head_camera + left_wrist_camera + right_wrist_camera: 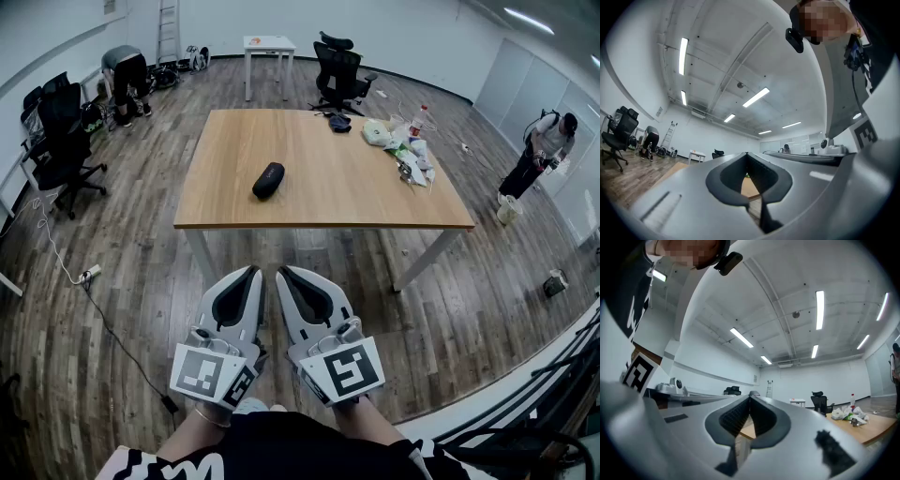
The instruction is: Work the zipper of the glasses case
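The black glasses case point(268, 180) lies alone on the wooden table point(319, 197), left of its middle, its zipper too small to make out. Both grippers hang side by side well short of the table's near edge, over the floor. My left gripper point(255, 273) is shut with nothing in it; in its own view the tips point(746, 154) meet. My right gripper point(284, 274) is shut and empty too, its jaws meeting at the tips point(750, 397). Neither gripper view shows the case.
A heap of bags, a bottle and small items point(405, 145) sits at the table's far right. Black office chairs point(339, 70) point(58, 141) stand behind and to the left. A cable and power strip point(89, 274) lie on the floor at left. People stand at far left and far right.
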